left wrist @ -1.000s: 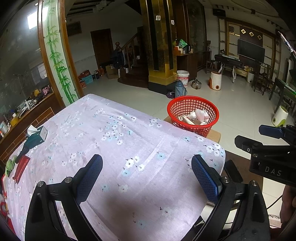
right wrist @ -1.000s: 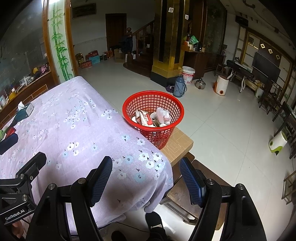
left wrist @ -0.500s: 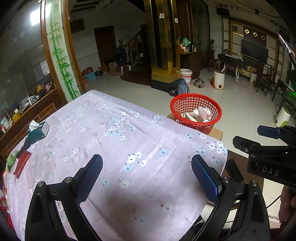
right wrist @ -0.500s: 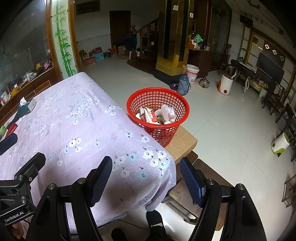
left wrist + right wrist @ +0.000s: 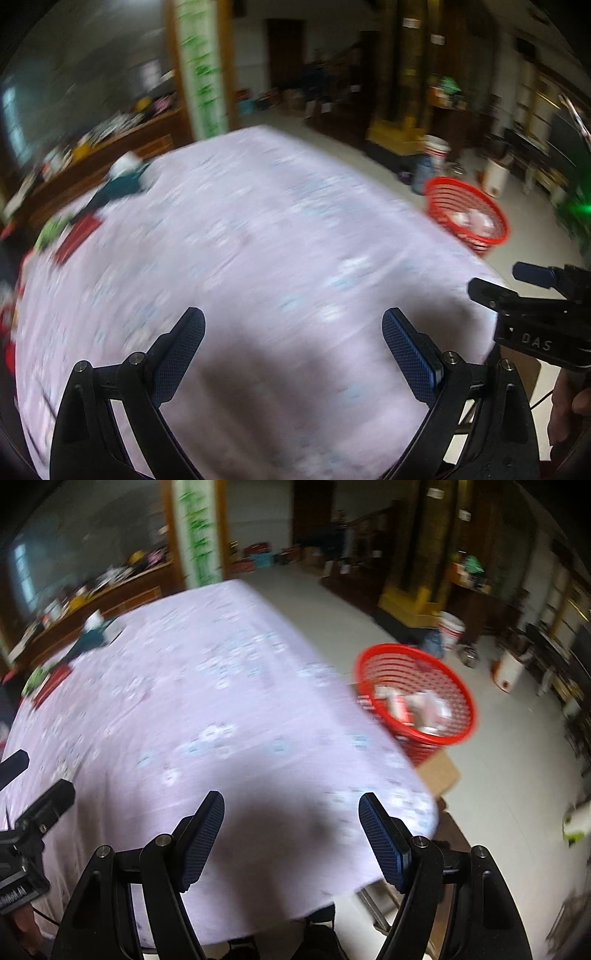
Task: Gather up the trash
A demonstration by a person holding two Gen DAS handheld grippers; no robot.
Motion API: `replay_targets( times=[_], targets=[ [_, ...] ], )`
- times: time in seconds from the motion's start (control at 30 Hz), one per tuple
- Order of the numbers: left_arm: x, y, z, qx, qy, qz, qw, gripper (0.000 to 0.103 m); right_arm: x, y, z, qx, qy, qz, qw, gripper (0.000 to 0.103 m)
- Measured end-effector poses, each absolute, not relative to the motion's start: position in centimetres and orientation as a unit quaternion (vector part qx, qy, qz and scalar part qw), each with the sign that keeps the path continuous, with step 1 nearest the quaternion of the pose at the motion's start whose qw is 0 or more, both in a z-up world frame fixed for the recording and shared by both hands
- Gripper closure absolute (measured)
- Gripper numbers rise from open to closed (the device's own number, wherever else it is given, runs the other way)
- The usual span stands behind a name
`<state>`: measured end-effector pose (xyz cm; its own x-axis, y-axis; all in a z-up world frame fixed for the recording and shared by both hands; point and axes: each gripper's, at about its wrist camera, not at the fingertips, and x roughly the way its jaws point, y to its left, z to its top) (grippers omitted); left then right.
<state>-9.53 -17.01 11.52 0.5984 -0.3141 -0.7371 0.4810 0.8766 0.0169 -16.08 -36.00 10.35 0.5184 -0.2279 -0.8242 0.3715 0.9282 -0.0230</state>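
Observation:
Both views are motion-blurred. A red mesh basket [image 5: 417, 698] holding several crumpled wrappers stands on a low wooden stool past the right edge of the table [image 5: 207, 716]; it also shows in the left wrist view as the basket [image 5: 467, 218]. My left gripper [image 5: 293, 354] is open above the near part of the lilac flowered cloth, nothing between its fingers. My right gripper [image 5: 291, 830] is open over the cloth's near right corner. At the far left edge lie a green item [image 5: 51, 230] and a red item [image 5: 75, 238].
A teal tissue box [image 5: 123, 181] sits at the table's far left. The other gripper's black frame [image 5: 539, 314] shows at right. A wooden counter, a bamboo-painted pillar [image 5: 201, 66] and a white bucket [image 5: 450, 629] stand beyond on the tiled floor.
Both cameras have swung left, so the basket has shifted right in each view and the items at the table's left edge sit nearer the middle. Both grippers stay open.

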Motion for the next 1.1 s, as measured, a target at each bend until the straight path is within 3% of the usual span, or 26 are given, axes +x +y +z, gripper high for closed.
replay_targets(
  times=[0.37,0.67,0.8,0.97,1.1],
  targets=[
    [-6.4,-1.1,4.3,0.059,0.472,0.013,0.879,0.007,-7.1,-24.3,3.8,0.015,0.512,-0.006,0.859,0.024],
    [-3.1,1.5,1.5,0.02,0.488,0.013,0.873,0.007,-1.9,-21.2,0.5,0.003,0.492,-0.012,0.87,0.024],
    [-1.7,0.9,0.9,0.016,0.491,-0.004,0.871,0.007,-0.7,-21.0,0.3,0.002,0.473,-0.019,0.881,0.019],
    [-0.6,0.8,0.2,0.006,0.492,-0.016,0.871,0.0,0.6,-20.8,-0.1,0.005,0.483,-0.015,0.875,0.0],
    [0.1,0.6,0.1,0.0,0.486,-0.004,0.874,0.0,0.8,-20.8,-0.2,0.004,0.485,-0.017,0.874,0.0]
  ],
)
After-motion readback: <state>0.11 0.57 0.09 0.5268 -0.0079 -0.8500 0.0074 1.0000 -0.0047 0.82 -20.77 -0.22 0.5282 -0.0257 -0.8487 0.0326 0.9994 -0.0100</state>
